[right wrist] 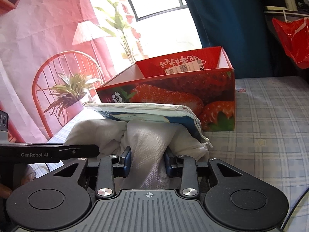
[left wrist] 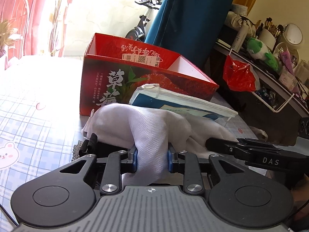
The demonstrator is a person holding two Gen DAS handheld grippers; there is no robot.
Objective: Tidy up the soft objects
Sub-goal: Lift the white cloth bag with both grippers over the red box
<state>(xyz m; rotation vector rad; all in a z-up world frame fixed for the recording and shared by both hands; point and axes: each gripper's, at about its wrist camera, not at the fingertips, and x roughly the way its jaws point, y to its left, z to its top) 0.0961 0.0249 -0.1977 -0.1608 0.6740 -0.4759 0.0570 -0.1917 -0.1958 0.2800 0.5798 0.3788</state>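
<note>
Left wrist view: the left gripper [left wrist: 152, 159] has its blue pads closed on a bunched fold of the white cloth [left wrist: 143, 123], which lies heaped on the checked tablecloth [left wrist: 38, 116] just in front of the red box [left wrist: 108, 77]. A flat blue-and-white pouch [left wrist: 173, 100] rests on top of the cloth, its far edge close against the box's front wall. The right gripper [left wrist: 222, 146] comes in from the right edge, its tip at the cloth. Only this view shows a black strap [left wrist: 91, 142] beside the cloth on its left, and, to the right of the box, a cluttered shelf [left wrist: 270, 81] with a green plush [left wrist: 260, 52] and a red bag [left wrist: 239, 75].

Right wrist view: the right gripper [right wrist: 147, 161] likewise pinches a fold of the cloth [right wrist: 146, 135] between its pads, with the pouch [right wrist: 146, 112] lying over the heap just before the box [right wrist: 173, 90]. The left gripper [right wrist: 81, 150] reaches in from the left. This view alone shows open tablecloth [right wrist: 270, 116] to the right of the box.

Progress, as I judge it: early. As far as either view looks into the box, its compartments appear empty, though the floor is largely hidden. Cloth and pouch are both outside it. Both grips are set; lifting the cloth and putting it away remain, and the loose pouch may slide off.
</note>
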